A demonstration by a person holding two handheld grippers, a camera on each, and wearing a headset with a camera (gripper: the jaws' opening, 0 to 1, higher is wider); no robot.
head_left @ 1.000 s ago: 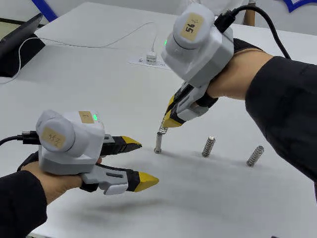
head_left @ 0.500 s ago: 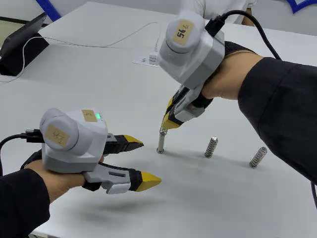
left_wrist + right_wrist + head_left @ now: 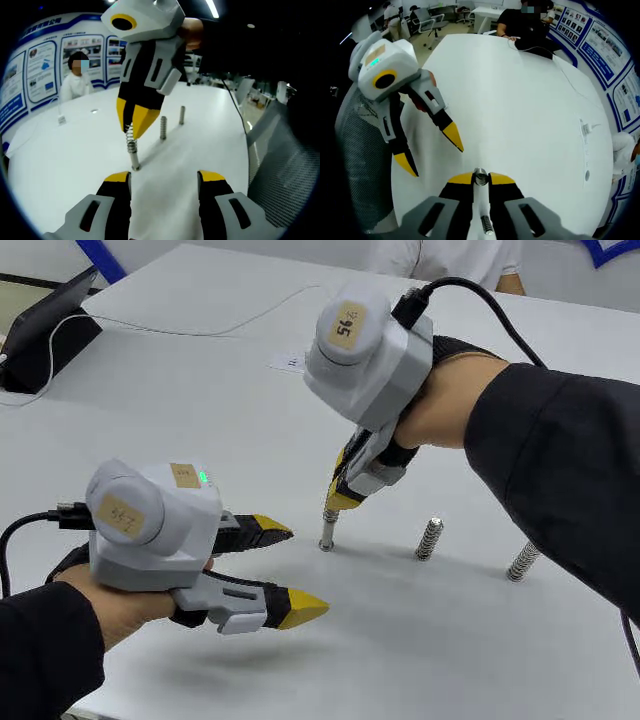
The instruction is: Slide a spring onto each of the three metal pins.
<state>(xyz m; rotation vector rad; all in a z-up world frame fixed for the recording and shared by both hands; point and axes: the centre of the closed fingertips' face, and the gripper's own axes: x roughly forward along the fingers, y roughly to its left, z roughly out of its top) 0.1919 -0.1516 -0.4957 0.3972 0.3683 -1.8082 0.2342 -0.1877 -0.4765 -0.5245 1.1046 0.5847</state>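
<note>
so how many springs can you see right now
3. The held spring is in the right gripper, at the top of the left pin. The middle spring stands upright beside it, and the right spring further right. None seems hidden.

Cut off at left edge of head view: screen (image 3: 40,340). Hidden behind right gripper (image 3: 336,504): top of spring (image 3: 329,517), most of label (image 3: 288,362).
</note>
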